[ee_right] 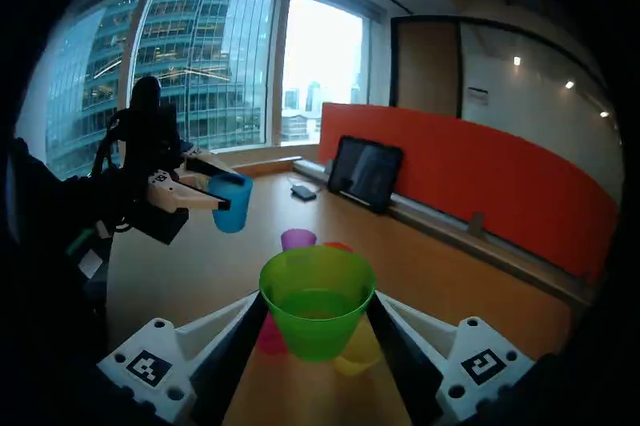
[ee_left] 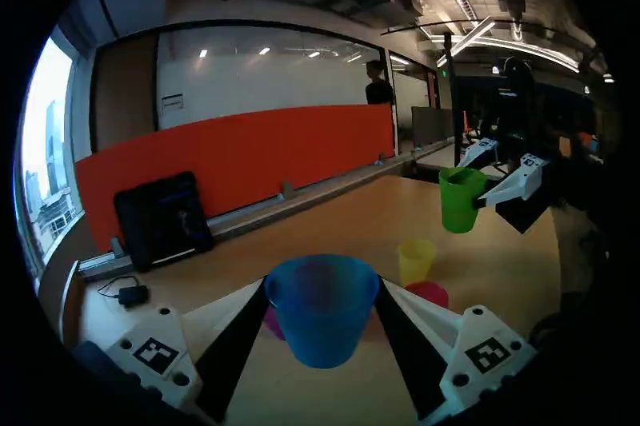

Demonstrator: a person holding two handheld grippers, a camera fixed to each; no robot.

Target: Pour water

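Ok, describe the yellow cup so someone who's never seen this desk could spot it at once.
Find the long wooden table beside the orange partition. A few plastic cups stand loose on it. The yellow cup stands upright next to a red cup, and it is the only yellow one among them.

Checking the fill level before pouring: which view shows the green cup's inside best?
Right gripper view: the green cup sits close, rim and inside visible. The left gripper view shows it farther off, from the side.
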